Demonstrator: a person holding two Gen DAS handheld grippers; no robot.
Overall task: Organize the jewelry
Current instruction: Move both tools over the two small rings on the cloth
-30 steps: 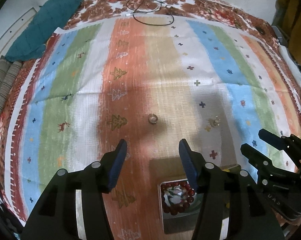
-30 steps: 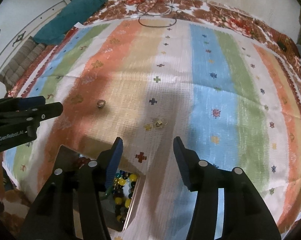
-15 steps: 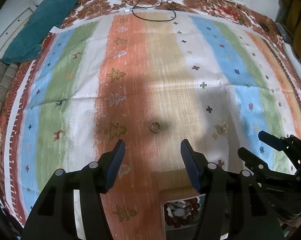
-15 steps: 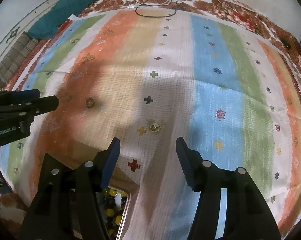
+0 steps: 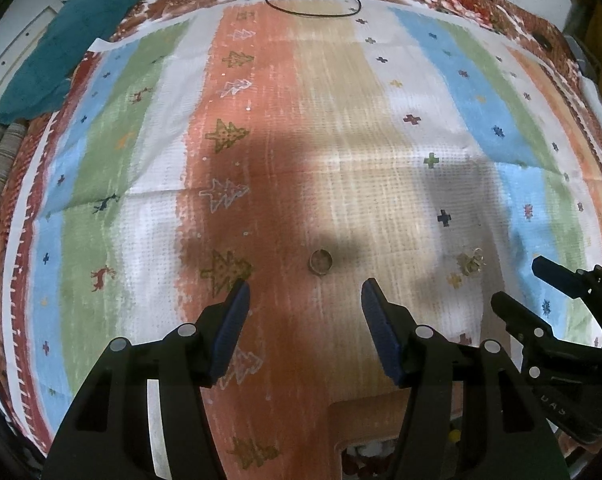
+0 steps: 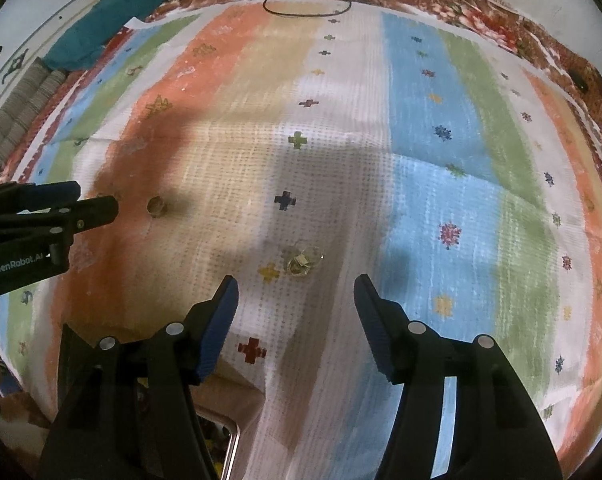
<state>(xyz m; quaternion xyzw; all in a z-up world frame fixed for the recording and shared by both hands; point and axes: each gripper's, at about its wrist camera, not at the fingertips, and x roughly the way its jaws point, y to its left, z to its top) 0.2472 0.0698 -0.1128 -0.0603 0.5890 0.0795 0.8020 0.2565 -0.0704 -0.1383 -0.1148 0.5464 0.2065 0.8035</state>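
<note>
A small gold ring (image 5: 321,262) lies on the striped cloth just ahead of my left gripper (image 5: 305,292), in line with the gap between its blue pads. That gripper is open and holds nothing. A little gold earring cluster (image 6: 303,262) rests on the cloth just ahead of my right gripper (image 6: 295,284), which is also open and empty. The left wrist view shows the earrings (image 5: 469,262) and the right gripper (image 5: 519,284) at the right. In the right wrist view, the ring (image 6: 156,206) and the left gripper (image 6: 97,198) sit at the left.
A wooden jewelry box (image 5: 365,420) with beads inside sits at the near edge, mostly hidden under the fingers; its metal rim (image 6: 233,436) shows below the right gripper. A teal cloth (image 5: 73,40) lies far left, a black cable (image 5: 313,4) at the far edge.
Both grippers have come forward and down, so the ring and the earrings now lie close ahead of the fingertips. The box has slid toward the bottom of both views. The right jaws have widened slightly.
</note>
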